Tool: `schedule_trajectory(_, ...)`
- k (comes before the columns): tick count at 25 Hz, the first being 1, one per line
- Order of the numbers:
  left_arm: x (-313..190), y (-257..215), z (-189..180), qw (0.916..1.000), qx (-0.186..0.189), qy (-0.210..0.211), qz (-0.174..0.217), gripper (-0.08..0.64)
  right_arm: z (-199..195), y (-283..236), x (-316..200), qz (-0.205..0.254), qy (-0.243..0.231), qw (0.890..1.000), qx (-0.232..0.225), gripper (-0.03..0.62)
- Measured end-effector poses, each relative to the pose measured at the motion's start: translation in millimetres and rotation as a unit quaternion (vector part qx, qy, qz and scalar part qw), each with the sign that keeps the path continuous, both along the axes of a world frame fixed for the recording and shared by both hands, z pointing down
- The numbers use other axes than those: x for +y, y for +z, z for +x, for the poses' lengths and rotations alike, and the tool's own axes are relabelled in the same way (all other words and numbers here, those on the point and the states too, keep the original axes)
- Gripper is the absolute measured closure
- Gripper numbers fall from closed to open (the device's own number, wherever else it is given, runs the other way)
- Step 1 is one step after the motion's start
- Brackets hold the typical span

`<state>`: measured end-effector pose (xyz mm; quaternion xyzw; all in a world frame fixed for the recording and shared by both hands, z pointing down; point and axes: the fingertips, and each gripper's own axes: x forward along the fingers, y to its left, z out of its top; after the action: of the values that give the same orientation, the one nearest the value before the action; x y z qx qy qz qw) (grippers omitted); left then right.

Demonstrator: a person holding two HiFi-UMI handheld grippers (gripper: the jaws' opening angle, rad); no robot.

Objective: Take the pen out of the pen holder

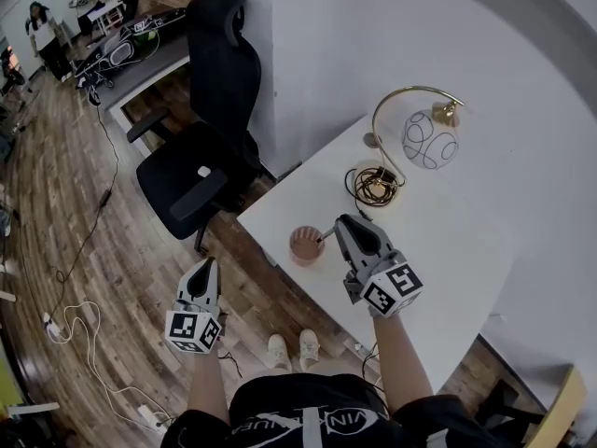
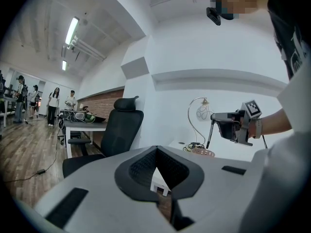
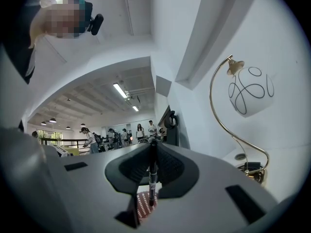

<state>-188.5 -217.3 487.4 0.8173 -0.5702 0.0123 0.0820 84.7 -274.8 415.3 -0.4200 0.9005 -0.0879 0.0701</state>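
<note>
My right gripper [image 1: 340, 224] is shut on a dark pen [image 1: 327, 235], which hangs upright from its jaws over the table [image 1: 448, 250]. Just below stands the round pinkish perforated pen holder [image 1: 306, 244]. In the right gripper view the pen [image 3: 152, 178] runs down between the pads, its lower end over the holder [image 3: 142, 207]. The left gripper view shows the pen [image 2: 210, 132] with its tip about level with the rim of the holder [image 2: 202, 152]. My left gripper [image 1: 200, 271] hangs off the table's left, over the floor, jaws together and empty.
A gold arc lamp with a white globe [image 1: 429, 138] and a coiled cable [image 1: 373, 185] stand behind the holder. A black office chair [image 1: 210, 129] sits left of the table. People work at desks far off at the upper left [image 1: 84, 7].
</note>
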Motion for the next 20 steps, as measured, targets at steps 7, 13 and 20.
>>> schedule_trajectory(7,5,-8,1,1.0,-0.003,0.002,0.007,0.546,7,-9,5,0.008,0.008,1.0,-0.001,0.543)
schedule_trajectory(13,6,-14,1,0.9999,-0.005,0.005,0.011,0.546,11,-13,9,0.01,0.018,1.0,-0.001,0.543)
schedule_trajectory(20,7,-20,1,0.9998,-0.005,0.008,0.018,0.546,21,-15,15,0.015,0.031,0.999,0.014,0.543)
